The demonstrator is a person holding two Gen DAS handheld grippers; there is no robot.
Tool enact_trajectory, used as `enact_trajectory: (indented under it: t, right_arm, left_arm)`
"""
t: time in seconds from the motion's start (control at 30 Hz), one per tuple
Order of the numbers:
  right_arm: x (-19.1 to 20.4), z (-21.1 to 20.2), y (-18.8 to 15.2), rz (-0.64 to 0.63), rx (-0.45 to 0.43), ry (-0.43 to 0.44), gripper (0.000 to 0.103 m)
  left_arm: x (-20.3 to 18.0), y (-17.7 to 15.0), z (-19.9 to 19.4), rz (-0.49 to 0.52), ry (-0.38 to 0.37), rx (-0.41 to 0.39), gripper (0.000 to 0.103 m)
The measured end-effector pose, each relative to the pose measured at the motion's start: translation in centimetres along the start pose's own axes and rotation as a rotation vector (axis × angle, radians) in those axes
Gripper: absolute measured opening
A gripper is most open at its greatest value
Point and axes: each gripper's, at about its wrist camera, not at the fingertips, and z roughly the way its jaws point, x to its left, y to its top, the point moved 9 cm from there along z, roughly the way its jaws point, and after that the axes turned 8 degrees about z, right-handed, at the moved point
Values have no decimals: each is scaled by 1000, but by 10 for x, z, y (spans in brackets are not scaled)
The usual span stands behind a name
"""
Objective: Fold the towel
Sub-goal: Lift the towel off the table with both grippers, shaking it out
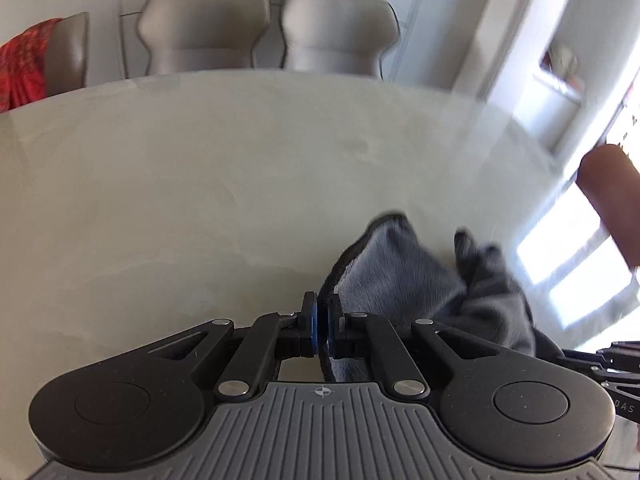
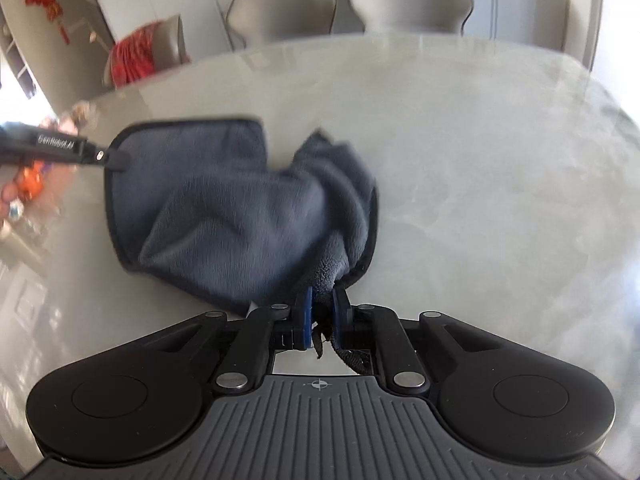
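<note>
Pinching towel [image 2: 240, 208] edge: left gripper [image 1: 322, 316] | right gripper [image 2: 322, 312] clamps opposite corner

Left gripper [image 1: 321, 322] clamps dark-hemmed grey towel [image 1: 420, 280] edge above pale table [image 1: 200, 200].

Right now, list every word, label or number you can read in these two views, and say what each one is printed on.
"DAS": cut-off white letters on the right gripper's arm, at the left wrist view's right edge.
Blurred white brand lettering on the left gripper's arm in the right wrist view: not reliably readable.
No lettering shows on the towel or the table.
</note>
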Motion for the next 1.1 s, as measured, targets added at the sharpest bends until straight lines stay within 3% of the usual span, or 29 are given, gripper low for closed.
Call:
enact_trajectory:
  t: [0.23,0.47,0.63,0.83,0.97,1.1]
  right_arm:
    - [-2,-62,69,-17,-213,20,9]
    - [14,-96,143,-149,-369,28,9]
    - [25,-111,205,-209,-476,4,6]
    - [30,-143,255,-252,-590,-22,3]
    - [29,-126,232,-260,-530,-13,4]
    - [28,-71,168,-197,-293,106,6]
  left_arm:
    - [1,37,-42,6,11,-125,3]
    - [-7,91,-72,20,-9,-234,3]
    - [-3,152,-89,71,56,-325,3]
    - [-9,194,-110,104,97,-398,3]
    - [-16,174,-106,115,98,-369,3]
    - [-5,126,-87,59,107,-282,3]
